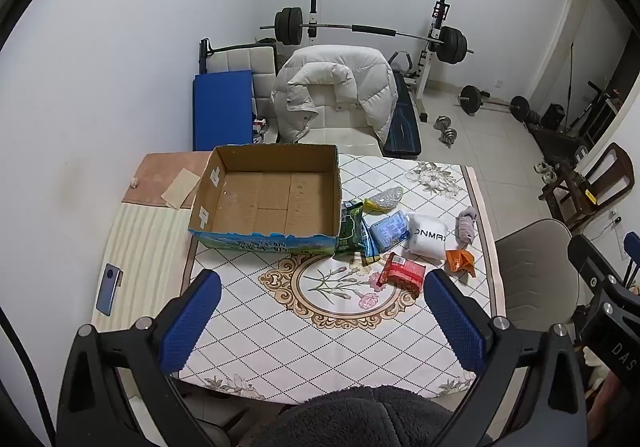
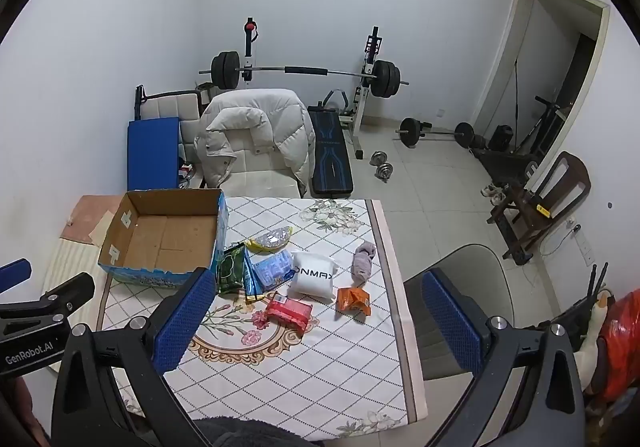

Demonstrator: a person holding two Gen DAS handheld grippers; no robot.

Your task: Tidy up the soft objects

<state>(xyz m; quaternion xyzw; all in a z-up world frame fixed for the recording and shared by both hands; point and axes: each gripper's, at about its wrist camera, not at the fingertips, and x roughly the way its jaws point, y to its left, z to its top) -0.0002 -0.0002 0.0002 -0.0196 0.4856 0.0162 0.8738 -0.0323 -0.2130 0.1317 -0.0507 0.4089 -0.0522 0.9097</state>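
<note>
Holding both claws wide and empty above the tabletop (image 1: 280,347), you have soft packs lying right of the empty box (image 1: 268,199). Reach your right claw (image 2: 316,323) down slowly to the red pack (image 2: 289,310), then squeeze gently.

Both wrist views high above near table edge, facing forward, right view offset rightward, sharing table (image 1: 476,183) and box (image 1: 264,235)

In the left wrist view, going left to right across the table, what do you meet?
Phone → cardboard box → green packet → blue packet → white pouch → grey sock.
</note>
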